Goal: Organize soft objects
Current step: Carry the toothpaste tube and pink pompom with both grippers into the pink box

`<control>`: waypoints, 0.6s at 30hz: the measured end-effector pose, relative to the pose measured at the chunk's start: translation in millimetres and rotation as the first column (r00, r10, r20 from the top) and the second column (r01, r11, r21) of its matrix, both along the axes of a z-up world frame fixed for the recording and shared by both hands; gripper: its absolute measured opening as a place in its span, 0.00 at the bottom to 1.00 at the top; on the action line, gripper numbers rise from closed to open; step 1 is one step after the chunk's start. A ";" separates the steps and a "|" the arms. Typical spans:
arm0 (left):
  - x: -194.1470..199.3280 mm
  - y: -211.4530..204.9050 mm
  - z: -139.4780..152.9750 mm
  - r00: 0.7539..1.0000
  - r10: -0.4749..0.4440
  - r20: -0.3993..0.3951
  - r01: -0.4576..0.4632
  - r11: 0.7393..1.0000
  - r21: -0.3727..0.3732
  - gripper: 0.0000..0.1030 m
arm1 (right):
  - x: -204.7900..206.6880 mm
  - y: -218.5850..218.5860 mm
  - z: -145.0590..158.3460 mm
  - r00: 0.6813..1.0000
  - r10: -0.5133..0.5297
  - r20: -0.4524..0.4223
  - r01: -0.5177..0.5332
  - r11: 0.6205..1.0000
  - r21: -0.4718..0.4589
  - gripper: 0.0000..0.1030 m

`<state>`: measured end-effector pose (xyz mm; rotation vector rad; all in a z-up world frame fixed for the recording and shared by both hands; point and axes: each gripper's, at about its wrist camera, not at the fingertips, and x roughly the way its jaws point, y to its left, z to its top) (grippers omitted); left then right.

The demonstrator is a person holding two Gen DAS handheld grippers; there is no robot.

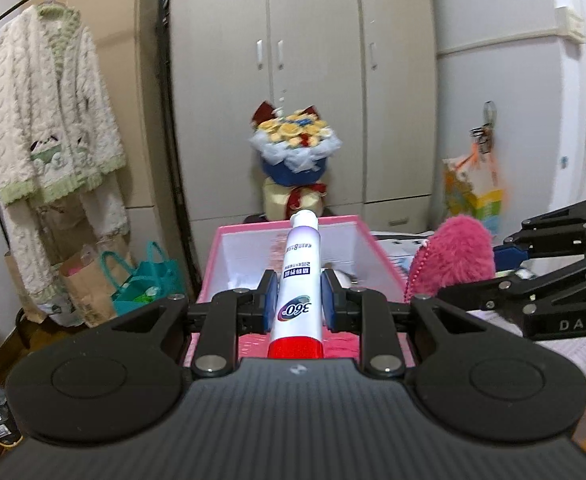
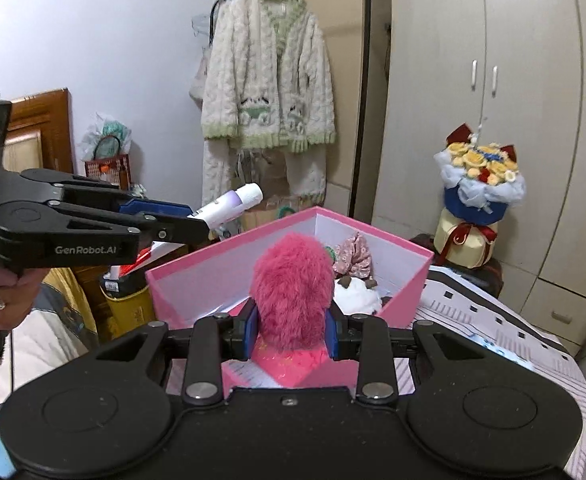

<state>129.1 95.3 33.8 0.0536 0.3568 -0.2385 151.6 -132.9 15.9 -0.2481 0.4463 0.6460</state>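
Observation:
My left gripper is shut on a white toothpaste tube with a red cap, held above the near rim of the pink box. The same tube and left gripper appear at the left of the right wrist view. My right gripper is shut on a fuzzy pink plush, just over the pink box. That plush and the right gripper show to the right in the left wrist view. Inside the box lie a white plush and a floral scrunchie.
The box rests on a bed with a striped cover. A flower bouquet stands behind it before the grey wardrobe. A cream robe hangs on a rack at left. Bags sit on the floor. A person's hand grips the left handle.

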 end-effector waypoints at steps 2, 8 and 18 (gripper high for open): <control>18.5 3.4 -4.2 1.000 0.010 -0.025 -0.010 1.000 0.000 0.21 | 19.4 9.9 -5.0 1.000 -0.006 -0.025 0.005 1.000 -0.018 0.36; 72.0 3.7 -20.7 0.995 0.029 -0.091 -0.026 0.999 0.039 0.21 | 79.7 36.4 -25.8 0.987 0.013 -0.163 -0.030 0.994 -0.102 0.36; 132.4 0.9 -41.9 0.975 0.024 -0.222 -0.005 0.996 0.085 0.21 | 131.0 78.7 -52.2 0.965 0.078 -0.251 -0.142 0.959 -0.246 0.36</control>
